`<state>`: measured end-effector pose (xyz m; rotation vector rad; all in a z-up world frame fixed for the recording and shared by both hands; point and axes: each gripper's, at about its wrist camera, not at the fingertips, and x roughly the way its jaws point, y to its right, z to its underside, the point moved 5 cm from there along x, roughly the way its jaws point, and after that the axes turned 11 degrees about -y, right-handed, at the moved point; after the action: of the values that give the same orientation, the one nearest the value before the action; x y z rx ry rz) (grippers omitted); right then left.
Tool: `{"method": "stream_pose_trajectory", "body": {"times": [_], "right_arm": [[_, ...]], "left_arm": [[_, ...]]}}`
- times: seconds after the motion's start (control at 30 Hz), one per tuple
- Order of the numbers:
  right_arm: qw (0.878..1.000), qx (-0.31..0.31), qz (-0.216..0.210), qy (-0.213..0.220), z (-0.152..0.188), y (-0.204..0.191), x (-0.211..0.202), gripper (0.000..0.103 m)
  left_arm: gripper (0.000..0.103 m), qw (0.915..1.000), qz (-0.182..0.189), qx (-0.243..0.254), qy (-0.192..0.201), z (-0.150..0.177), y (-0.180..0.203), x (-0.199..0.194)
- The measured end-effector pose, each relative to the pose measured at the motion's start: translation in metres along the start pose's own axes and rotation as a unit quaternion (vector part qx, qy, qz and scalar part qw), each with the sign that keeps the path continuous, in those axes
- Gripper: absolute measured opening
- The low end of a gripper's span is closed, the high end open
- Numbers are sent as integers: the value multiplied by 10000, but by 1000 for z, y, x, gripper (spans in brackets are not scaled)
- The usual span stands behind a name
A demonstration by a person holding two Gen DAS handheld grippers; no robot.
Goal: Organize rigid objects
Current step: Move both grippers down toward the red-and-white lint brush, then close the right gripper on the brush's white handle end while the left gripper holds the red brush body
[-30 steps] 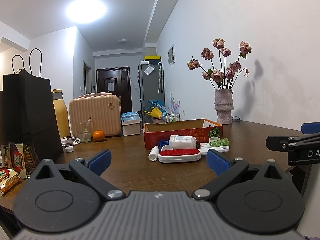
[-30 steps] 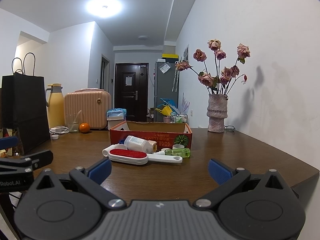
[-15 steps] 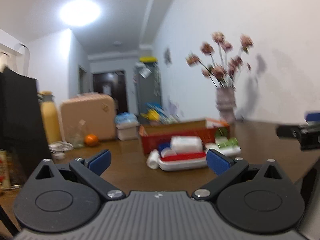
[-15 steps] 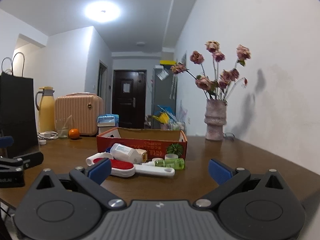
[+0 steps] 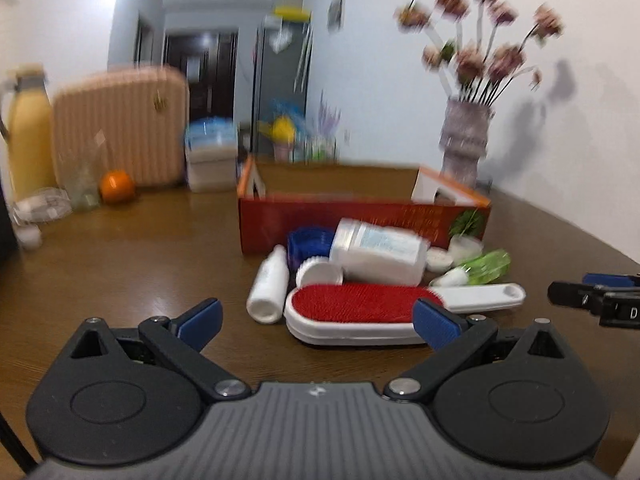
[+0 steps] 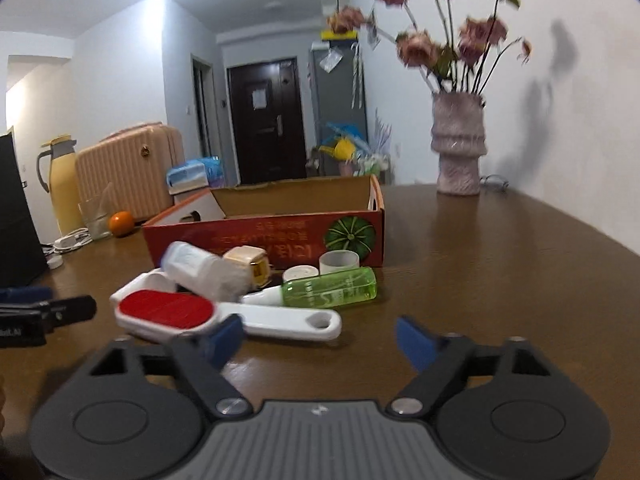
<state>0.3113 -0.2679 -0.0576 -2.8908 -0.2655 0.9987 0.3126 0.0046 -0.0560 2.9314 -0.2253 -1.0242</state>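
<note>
- Your left gripper (image 5: 316,318) was wide open, with nothing between its blue pads (image 5: 200,317); it hung low over the brown table (image 5: 120,280), just short of the clutter.
- Your right gripper (image 6: 320,340) had just been closing but its jaws were still apart, with only bare tabletop between them; its left pad (image 6: 224,340) sat in front of the brush handle, and you could not tell whether it touched.
- The lint brush (image 5: 360,314) with its red pad and white handle lay flat on the table, nearest to both tools.
- Behind it lay a large white bottle (image 5: 378,252) on its side, a small white bottle (image 5: 268,284), a blue cap (image 5: 308,242) and a white lid (image 5: 320,272), all crowded together.
- A green bottle (image 6: 328,292) lay on its side just beyond the brush handle, beside a small beige box (image 6: 248,264) and a clear cup (image 6: 338,262).
- The red cardboard box (image 6: 264,236) stood open just behind the pile.
- Farther back, a vase (image 6: 458,148) of flowers, an orange (image 5: 117,186) and a pink suitcase (image 5: 120,124) stood well apart from the pile.
</note>
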Motion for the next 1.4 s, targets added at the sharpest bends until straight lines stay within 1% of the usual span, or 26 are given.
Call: {"method": "stream_pose_trajectory", "body": {"times": [0.03, 0.1, 0.13, 0.17, 0.23, 0.3, 0.4, 0.47, 0.57, 0.6, 0.67, 0.7, 0.77, 0.83, 0.9, 0.93, 0.97, 1.03, 1.1, 1.17, 1.23, 1.3, 1.33, 1.4], "right_arm": [[10000, 0, -6, -68, -5, 5, 9, 63], [9998, 63, -21, -189, -12, 15, 27, 51], [9996, 105, -44, -271, -13, 18, 34, 49], [9992, 151, -68, -369, -13, 21, 40, 48], [9974, 264, -89, -671, -15, 28, 58, 46], [9957, 370, -210, -825, -15, 33, 69, 38], [9934, 574, -442, -884, -16, 37, 76, 36], [9916, 700, -588, -919, -16, 40, 79, 35], [9851, 882, -1087, -1001, -15, 37, 83, 35], [9841, 868, -1168, -1016, -15, 34, 84, 35], [9844, 859, -1163, -1002, -15, 31, 86, 33], [9835, 921, -1199, -994, -16, 32, 87, 29], [9801, 1148, -1268, -1004, -17, 38, 87, 26], [9799, 1181, -1251, -1007, -17, 41, 88, 23], [9786, 1202, -1325, -1017, -18, 43, 92, 17], [9776, 1243, -1337, -1047, -20, 44, 94, 18], [9778, 1254, -1297, -1063, -21, 45, 94, 23], [9813, 1247, -1110, -961, -24, 46, 88, 24], [9811, 1331, -1120, -852, -29, 50, 81, 24], [9804, 1386, -1158, -788, -32, 52, 76, 24], [9818, 1266, -1120, -860, -32, 51, 77, 24], [9815, 1099, -1167, -1045, -26, 44, 82, 24], [9817, 1053, -1186, -1056, -22, 41, 81, 24], [9840, 968, -1060, -1055, -16, 37, 78, 25]], "left_arm": [[102, 9999, 42, -53, -145, -3, -2, 9], [97, 9995, 123, -95, -286, -9, -5, 24], [92, 9994, 118, -91, -316, -11, -5, 28], [85, 9993, 105, -90, -359, -12, -6, 33], [78, 9986, 181, -124, -472, -15, -6, 42], [76, 9980, 247, -188, -551, -15, -6, 47], [73, 9967, 459, -285, -599, -16, -6, 51], [67, 9952, 626, -369, -651, -17, -5, 53], [66, 9947, 604, -466, -692, -16, -1, 53], [66, 9945, 605, -495, -699, -15, -1, 51], [66, 9943, 576, -568, -701, -12, 0, 48], [65, 9939, 572, -619, -712, -11, -1, 46], [64, 9934, 519, -697, -749, -9, -2, 44], [64, 9949, 476, -595, -666, -8, 0, 42], [64, 9954, 525, -560, -568, -6, 0, 45], [64, 9951, 541, -604, -572, -5, -1, 45], [64, 9945, 555, -646, -605, -6, -1, 46], [64, 9943, 496, -695, -638, -7, -3, 45], [64, 9956, 338, -653, -581, -7, -3, 44], [63, 9960, 269, -646, -552, -7, -5, 43], [63, 9957, 294, -681, -556, -7, -6, 44], [63, 9956, 350, -685, -544, -7, -6, 43], [62, 9956, 347, -658, -573, -8, -6, 43], [62, 9963, 335, -588, -539, -7, -5, 42]]}}
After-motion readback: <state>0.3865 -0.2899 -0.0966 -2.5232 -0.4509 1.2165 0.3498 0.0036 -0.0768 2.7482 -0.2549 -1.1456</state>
